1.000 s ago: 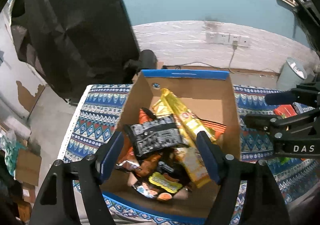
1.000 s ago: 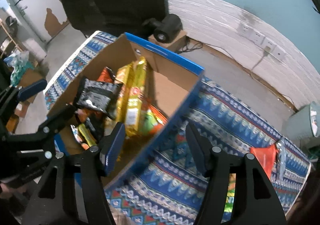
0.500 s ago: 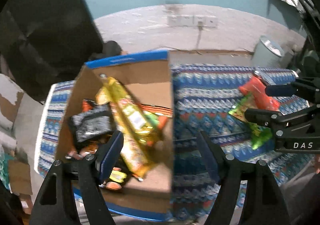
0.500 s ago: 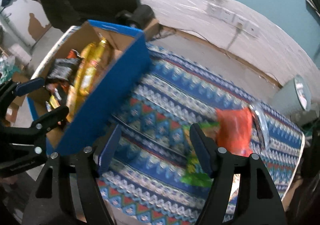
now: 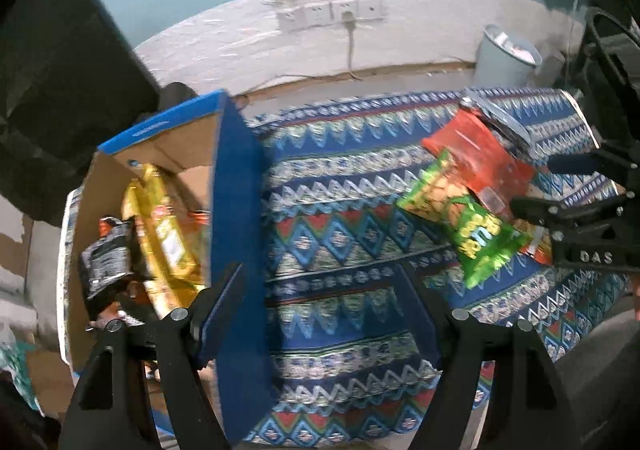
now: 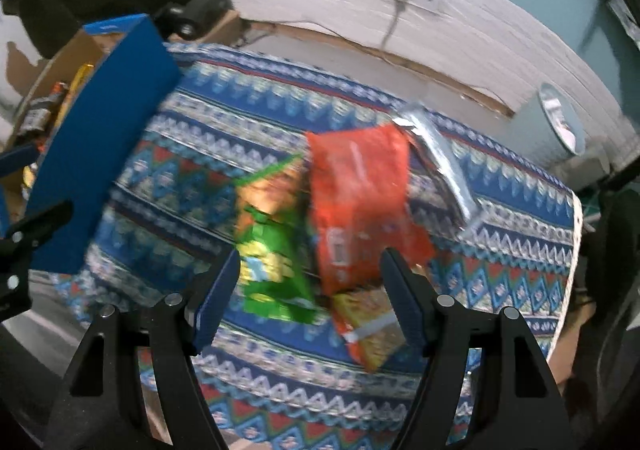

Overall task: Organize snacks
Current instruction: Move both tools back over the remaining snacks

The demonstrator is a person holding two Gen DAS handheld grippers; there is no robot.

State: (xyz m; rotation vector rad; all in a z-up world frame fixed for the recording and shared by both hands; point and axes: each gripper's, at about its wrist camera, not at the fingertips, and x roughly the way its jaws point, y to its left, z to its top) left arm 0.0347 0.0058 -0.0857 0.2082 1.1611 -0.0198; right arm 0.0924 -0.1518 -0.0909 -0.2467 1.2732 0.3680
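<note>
Where the patterned tabletop [image 5: 340, 234] spreads, a blue cardboard box [image 5: 236, 210] of snacks stands left; orange bag [image 6: 356, 202], green bag [image 6: 272, 250] and silver packet [image 6: 440, 158] lie right. Left gripper [image 5: 320, 314] and right gripper [image 6: 310, 298] both gape, empty.

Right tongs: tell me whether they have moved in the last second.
Yes. The right tongs swung rightward, away from the blue-edged cardboard box, and now hang open over the green snack bag.
</note>
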